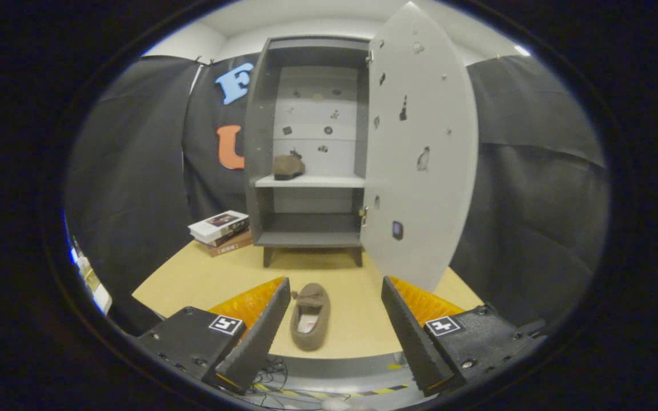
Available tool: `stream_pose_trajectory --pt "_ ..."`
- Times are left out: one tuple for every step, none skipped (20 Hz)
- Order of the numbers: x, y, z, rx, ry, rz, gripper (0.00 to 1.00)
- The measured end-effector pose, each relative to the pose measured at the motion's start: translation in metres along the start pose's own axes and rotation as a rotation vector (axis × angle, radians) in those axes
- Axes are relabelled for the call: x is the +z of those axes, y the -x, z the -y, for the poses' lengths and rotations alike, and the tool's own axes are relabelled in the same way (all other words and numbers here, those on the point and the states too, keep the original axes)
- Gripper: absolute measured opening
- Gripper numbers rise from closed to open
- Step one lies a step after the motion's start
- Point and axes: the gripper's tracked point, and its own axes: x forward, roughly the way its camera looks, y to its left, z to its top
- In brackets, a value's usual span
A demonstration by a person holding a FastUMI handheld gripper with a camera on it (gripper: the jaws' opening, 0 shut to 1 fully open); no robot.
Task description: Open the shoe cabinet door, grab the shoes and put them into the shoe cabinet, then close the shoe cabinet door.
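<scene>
Gripper [334, 317] fingers spread wide, nothing between them but the brown shoe [309, 317] on the table [203, 279], just ahead at 12 o'clock. Cabinet [306, 148] beyond: door [420, 148] swung open at 1 o'clock, narrowing the right side. Middle shelf [312, 181] free right of the other shoe [288, 166]; bottom shelf free. Books [221, 231] block 11 o'clock.
</scene>
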Motion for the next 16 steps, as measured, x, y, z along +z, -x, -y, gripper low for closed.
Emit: stream_pose_trajectory --pt "-0.012 -0.011 -0.013 0.020 0.000 -0.011 1.00" --pt "-0.022 -0.024 -0.023 0.034 -0.001 -0.035 1.00" --pt "-0.035 -0.036 -0.034 0.057 -0.002 -0.056 1.00" --pt "-0.047 -0.049 -0.043 0.072 -0.006 -0.080 1.00" --pt "-0.058 -0.061 -0.051 0.086 -0.008 -0.099 1.00" --pt "-0.069 -0.074 -0.057 0.095 -0.007 -0.122 1.00" --pt "-0.082 -0.086 -0.061 0.099 -0.004 -0.144 1.00" --pt "-0.093 -0.099 -0.064 0.101 -0.004 -0.163 1.00" --pt "-0.105 -0.111 -0.067 0.104 -0.005 -0.189 1.00" --pt "-0.114 -0.122 -0.070 0.110 -0.010 -0.213 1.00" --pt "-0.121 -0.134 -0.071 0.114 -0.019 -0.230 1.00" --pt "-0.127 -0.144 -0.072 0.116 -0.028 -0.248 1.00" --pt "-0.130 -0.155 -0.074 0.120 -0.041 -0.253 1.00" --pt "-0.133 -0.166 -0.076 0.121 -0.050 -0.264 1.00" --pt "-0.136 -0.176 -0.078 0.124 -0.060 -0.279 1.00" --pt "-0.138 -0.187 -0.080 0.127 -0.074 -0.293 1.00"
